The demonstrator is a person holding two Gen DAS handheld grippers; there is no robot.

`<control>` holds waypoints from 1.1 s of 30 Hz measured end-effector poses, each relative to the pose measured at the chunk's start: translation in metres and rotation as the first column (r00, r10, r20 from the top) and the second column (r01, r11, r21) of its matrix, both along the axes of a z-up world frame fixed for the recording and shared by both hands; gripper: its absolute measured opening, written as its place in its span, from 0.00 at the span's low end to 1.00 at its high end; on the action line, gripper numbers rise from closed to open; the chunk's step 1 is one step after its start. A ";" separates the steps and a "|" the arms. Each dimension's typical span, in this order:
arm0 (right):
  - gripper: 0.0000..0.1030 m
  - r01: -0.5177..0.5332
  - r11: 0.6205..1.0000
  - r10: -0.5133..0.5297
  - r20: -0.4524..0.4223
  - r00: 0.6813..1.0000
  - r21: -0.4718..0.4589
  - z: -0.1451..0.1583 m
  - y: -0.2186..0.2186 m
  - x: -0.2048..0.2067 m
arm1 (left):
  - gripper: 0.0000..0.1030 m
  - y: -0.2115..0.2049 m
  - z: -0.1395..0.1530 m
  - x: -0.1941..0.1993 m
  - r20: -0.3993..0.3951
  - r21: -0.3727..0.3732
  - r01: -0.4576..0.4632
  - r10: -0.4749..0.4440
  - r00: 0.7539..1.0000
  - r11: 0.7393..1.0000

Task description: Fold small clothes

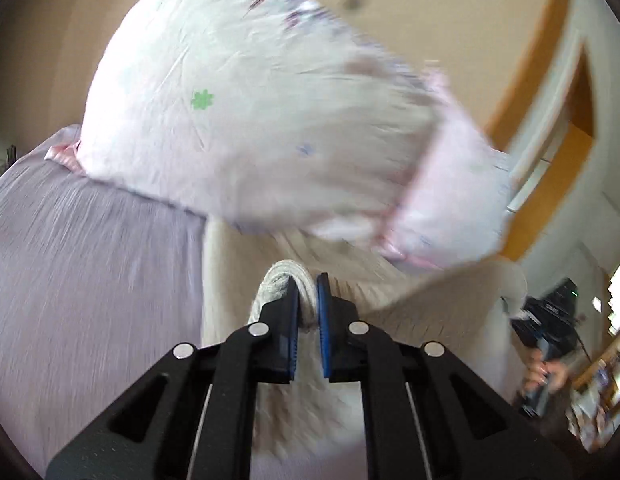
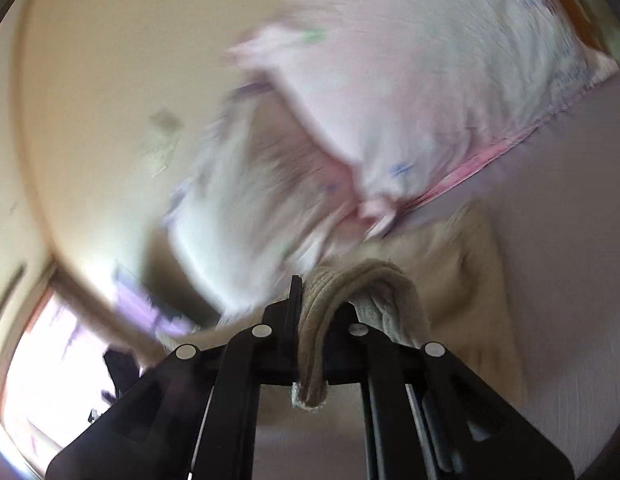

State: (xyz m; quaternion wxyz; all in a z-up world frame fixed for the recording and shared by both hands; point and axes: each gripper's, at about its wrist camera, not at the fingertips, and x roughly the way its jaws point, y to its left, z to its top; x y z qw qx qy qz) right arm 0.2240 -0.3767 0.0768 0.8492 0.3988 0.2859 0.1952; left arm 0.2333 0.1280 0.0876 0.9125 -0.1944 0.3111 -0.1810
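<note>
A cream knit garment (image 1: 410, 300) hangs between both grippers above a lilac bedsheet (image 1: 90, 280). My left gripper (image 1: 308, 292) is shut on a rolled edge of the garment, which bulges out between its blue pads. In the right wrist view, my right gripper (image 2: 318, 300) is shut on a thick ribbed edge of the same garment (image 2: 450, 280), which drapes over the right finger and hangs down between the jaws. The rest of the cloth trails toward the bed. Both views are blurred by motion.
A white pillow with pink trim and small flower prints (image 1: 250, 100) lies on the bed just beyond the garment; it also shows in the right wrist view (image 2: 410, 80). A beige wall (image 1: 430, 8), a wooden door frame (image 1: 550, 60) and a bright window (image 2: 50, 340) surround the bed.
</note>
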 end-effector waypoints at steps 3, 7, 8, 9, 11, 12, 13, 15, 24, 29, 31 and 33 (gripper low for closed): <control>0.09 0.086 0.992 -0.102 -0.177 0.979 -0.097 -0.035 -0.001 0.070 | 0.09 -0.006 -0.030 0.073 -0.125 0.038 -0.069 0.073 0.989 0.997; 0.69 0.112 0.992 -0.122 -0.282 0.952 -0.049 -0.050 -0.007 0.097 | 0.21 0.024 -0.035 0.082 -0.178 -0.104 -0.115 0.095 0.979 0.988; 0.84 0.122 0.992 -0.127 -0.223 0.967 -0.033 -0.042 -0.011 0.091 | 0.40 0.028 -0.031 0.076 -0.166 -0.099 -0.113 0.096 0.981 0.989; 0.85 0.138 0.989 -0.145 -0.162 0.976 -0.050 -0.033 -0.013 0.081 | 0.53 0.033 -0.028 0.068 -0.160 -0.088 -0.110 0.095 0.982 0.990; 0.85 0.139 0.986 -0.145 -0.055 0.988 -0.097 -0.019 -0.014 0.064 | 0.63 0.039 -0.028 0.054 -0.180 -0.084 -0.089 0.073 0.981 0.992; 0.85 0.134 0.985 -0.138 -0.022 0.990 -0.111 -0.017 -0.013 0.058 | 0.66 0.040 -0.031 0.049 -0.197 -0.087 -0.075 0.057 0.979 0.993; 0.85 0.131 0.984 -0.131 0.011 0.991 -0.117 -0.018 -0.014 0.051 | 0.66 0.039 -0.036 0.044 -0.226 -0.081 -0.063 0.043 0.973 0.995; 0.85 0.131 0.984 -0.129 0.027 0.991 -0.119 -0.023 -0.015 0.047 | 0.67 0.035 -0.046 0.044 -0.271 -0.069 -0.046 0.026 0.962 0.997; 0.85 0.102 0.991 -0.101 0.019 0.995 -0.088 -0.039 -0.015 0.046 | 0.40 0.012 -0.077 0.058 -0.342 -0.024 -0.068 0.056 0.938 0.997; 0.85 0.092 0.995 -0.091 0.023 0.996 -0.034 -0.039 -0.022 0.044 | 0.14 0.026 -0.085 0.061 -0.385 -0.358 -0.115 -0.034 0.922 0.927; 0.85 0.099 0.995 -0.099 0.031 0.995 -0.019 -0.036 -0.028 0.041 | 0.13 0.021 -0.066 0.056 -0.332 -0.466 -0.087 -0.083 0.940 0.880; 0.85 0.117 0.993 -0.117 0.050 0.992 0.004 -0.031 -0.037 0.036 | 0.13 -0.004 -0.033 0.052 -0.256 -0.514 -0.014 -0.138 0.957 0.857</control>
